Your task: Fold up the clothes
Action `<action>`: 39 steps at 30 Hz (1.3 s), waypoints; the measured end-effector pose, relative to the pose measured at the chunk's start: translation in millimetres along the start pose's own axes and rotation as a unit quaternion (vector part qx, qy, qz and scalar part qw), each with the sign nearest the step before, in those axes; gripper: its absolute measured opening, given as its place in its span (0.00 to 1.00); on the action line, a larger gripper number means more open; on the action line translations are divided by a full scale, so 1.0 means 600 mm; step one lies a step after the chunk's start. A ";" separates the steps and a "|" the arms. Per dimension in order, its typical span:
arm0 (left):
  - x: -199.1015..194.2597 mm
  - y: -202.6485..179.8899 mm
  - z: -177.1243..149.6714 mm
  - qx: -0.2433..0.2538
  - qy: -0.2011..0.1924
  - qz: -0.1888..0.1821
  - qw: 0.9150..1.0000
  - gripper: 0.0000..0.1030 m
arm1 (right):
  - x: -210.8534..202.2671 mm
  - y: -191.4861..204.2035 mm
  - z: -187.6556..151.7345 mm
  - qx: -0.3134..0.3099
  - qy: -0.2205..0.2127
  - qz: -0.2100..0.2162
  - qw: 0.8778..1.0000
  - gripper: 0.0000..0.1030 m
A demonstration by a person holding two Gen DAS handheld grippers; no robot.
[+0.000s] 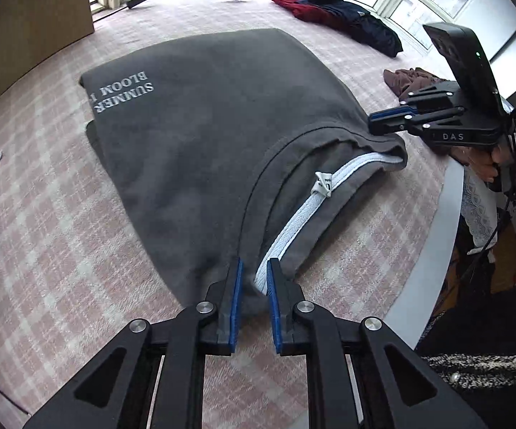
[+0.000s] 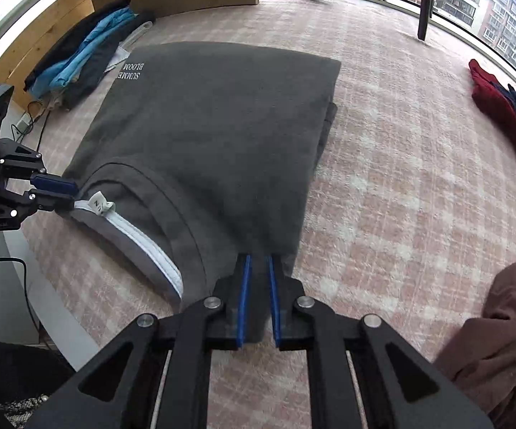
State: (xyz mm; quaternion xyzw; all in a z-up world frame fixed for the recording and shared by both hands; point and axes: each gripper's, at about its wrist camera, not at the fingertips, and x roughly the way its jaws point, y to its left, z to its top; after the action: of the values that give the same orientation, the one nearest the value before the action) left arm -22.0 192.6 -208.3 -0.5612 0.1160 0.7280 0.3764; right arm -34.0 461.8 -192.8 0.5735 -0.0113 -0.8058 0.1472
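A dark grey T-shirt [image 1: 204, 125] with white "SUMMER BLOOM" lettering lies folded on the pink checked tablecloth [image 1: 61, 232], collar end toward me. Its neckline shows a white inner band [image 1: 293, 225] and a small tag. My left gripper [image 1: 255, 268] is shut on the shirt's near shoulder corner, left of the collar. My right gripper [image 2: 259, 264] is shut on the other shoulder corner [image 2: 258, 246], right of the collar. In the left wrist view the right gripper [image 1: 376, 121] pinches the cloth at the far side; in the right wrist view the left gripper [image 2: 68, 193] does likewise.
Red and navy clothes [image 1: 347, 18] lie at the table's far side. A brown garment [image 2: 501, 325] sits near my right gripper. Folded blue and dark clothes [image 2: 83, 50] are stacked at the left. A tripod leg [image 2: 424, 3] stands by the windows. The table's white edge [image 1: 433, 243] curves nearby.
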 end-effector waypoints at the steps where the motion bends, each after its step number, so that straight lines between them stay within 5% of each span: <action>1: -0.018 0.005 0.007 -0.009 -0.013 0.001 1.000 0.14 | -0.018 -0.011 0.004 0.016 -0.020 0.012 1.000 0.12; 5: -0.063 0.029 0.078 -0.031 -0.088 0.030 0.995 0.22 | -0.047 -0.033 0.073 0.058 -0.105 0.031 0.992 0.24; 8: -0.049 0.053 0.137 -0.053 -0.120 0.046 0.990 0.24 | -0.030 -0.037 0.139 0.070 -0.138 0.034 0.987 0.24; 14: 0.047 0.145 0.188 -0.110 -0.112 0.058 0.986 0.24 | 0.053 -0.065 0.178 0.076 -0.109 0.030 0.991 0.24; 18: 0.060 0.162 0.172 -0.107 -0.116 0.040 0.987 0.20 | 0.101 -0.085 0.197 0.077 -0.087 0.024 0.993 0.24; 23: 0.024 0.168 0.143 -0.141 -0.092 0.091 0.982 0.27 | 0.056 -0.114 0.174 0.095 -0.081 -0.001 0.992 0.26; 24: 0.013 0.174 0.126 -0.159 -0.092 0.086 0.979 0.28 | 0.044 -0.120 0.163 0.102 -0.085 0.010 0.991 0.31; 26: -0.008 0.178 0.088 -0.199 -0.099 0.054 0.974 0.32 | 0.027 -0.129 0.131 0.114 -0.088 0.029 0.989 0.61; 27: -0.013 0.176 0.071 -0.217 -0.102 0.042 0.970 0.39 | 0.022 -0.130 0.115 0.119 -0.096 0.036 0.988 0.63; 32: -0.003 0.156 0.033 -0.255 -0.096 0.019 0.962 0.45 | 0.031 -0.110 0.067 0.130 -0.096 0.038 0.986 0.65; 39: 0.040 0.137 0.051 -0.249 -0.077 0.058 0.964 0.46 | 0.060 -0.100 0.061 0.149 -0.098 0.042 0.983 0.70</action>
State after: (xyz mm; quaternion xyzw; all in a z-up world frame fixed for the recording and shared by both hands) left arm -102.3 164.0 -240.4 -0.5717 -0.0656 0.7956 0.1897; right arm -91.8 504.5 -224.6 0.5060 -0.1700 -0.8406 0.0919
